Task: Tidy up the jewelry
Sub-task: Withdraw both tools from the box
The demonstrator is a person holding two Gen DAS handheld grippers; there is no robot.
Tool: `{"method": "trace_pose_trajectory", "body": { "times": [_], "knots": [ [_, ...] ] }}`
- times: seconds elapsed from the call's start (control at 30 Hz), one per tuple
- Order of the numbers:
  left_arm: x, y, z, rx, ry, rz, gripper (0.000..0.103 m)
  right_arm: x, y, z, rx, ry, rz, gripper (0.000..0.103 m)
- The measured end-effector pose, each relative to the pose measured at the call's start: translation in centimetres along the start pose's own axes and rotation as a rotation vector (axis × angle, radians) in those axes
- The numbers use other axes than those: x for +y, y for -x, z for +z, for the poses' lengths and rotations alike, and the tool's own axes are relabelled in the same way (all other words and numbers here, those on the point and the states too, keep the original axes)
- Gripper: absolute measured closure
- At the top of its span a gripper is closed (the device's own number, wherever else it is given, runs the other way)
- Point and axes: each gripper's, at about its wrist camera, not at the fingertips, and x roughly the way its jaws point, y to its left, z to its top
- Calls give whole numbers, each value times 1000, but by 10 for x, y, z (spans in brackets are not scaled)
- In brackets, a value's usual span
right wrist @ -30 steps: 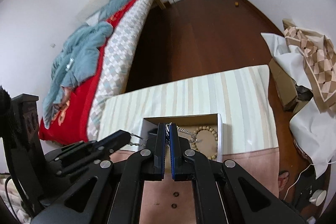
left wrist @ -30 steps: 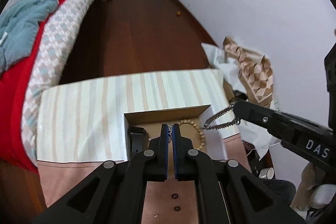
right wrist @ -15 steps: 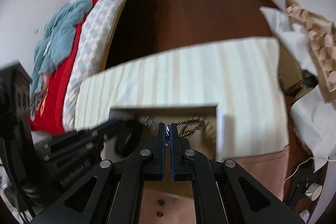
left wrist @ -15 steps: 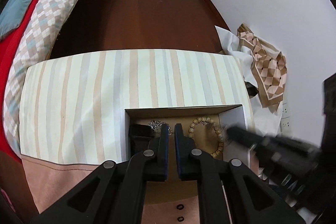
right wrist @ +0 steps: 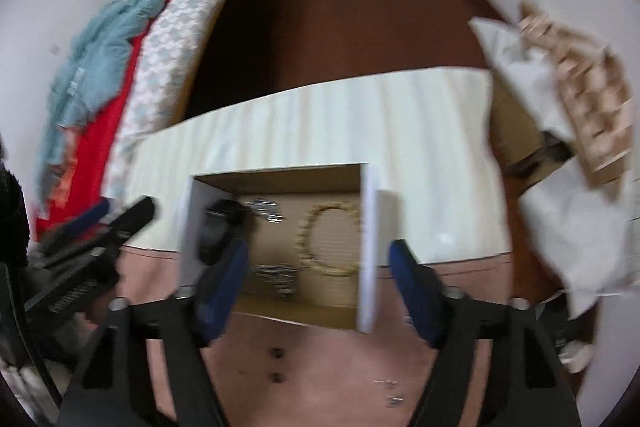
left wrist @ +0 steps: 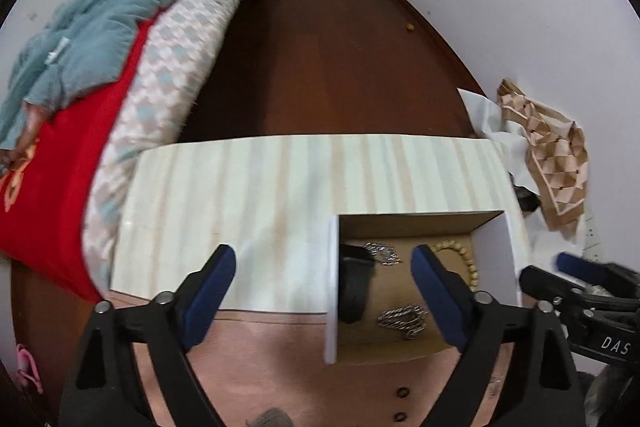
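An open cardboard box [left wrist: 416, 221] with white sides sits on the table. Inside lie a silver chain [left wrist: 402, 315] at the front, a second silver chain [left wrist: 380, 251] at the back, a wooden bead bracelet [left wrist: 466, 263] on the right and a black watch [left wrist: 354, 283] on the left. The box also shows in the right wrist view [right wrist: 368, 251], with the front chain [right wrist: 276, 277] and the bracelet [right wrist: 324, 239]. My left gripper [left wrist: 322, 267] is open and empty above the box's left wall. My right gripper [right wrist: 318, 259] is open and empty above the box.
A striped cloth [left wrist: 280, 179] covers the far half of the pink table [left wrist: 280, 367]. Small dark rings [left wrist: 400, 403] lie near the front edge. A bed [left wrist: 100, 87] stands at left. Paper and patterned wrapping [left wrist: 552, 155] lie on the floor at right.
Both grippers have opened. The silver chain held between them now lies in the front of the box. The left gripper has shifted left of the box.
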Motion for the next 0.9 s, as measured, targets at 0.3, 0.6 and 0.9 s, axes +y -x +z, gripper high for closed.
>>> {"method": "trace_pose_trajectory", "body": {
  "times": [0.3,0.6,0.9],
  "knots": [
    [-7,21,-35,-47,-44,65,0,7,15,-37,-62,39,-168,0],
    [-4,67,-46,-90,-35,84,0,27,54,-54,-108,65,-179,0],
    [-1,131,-64,-168,-54,88,0,42,120,-73,-194,86,-182,0]
  ]
}}
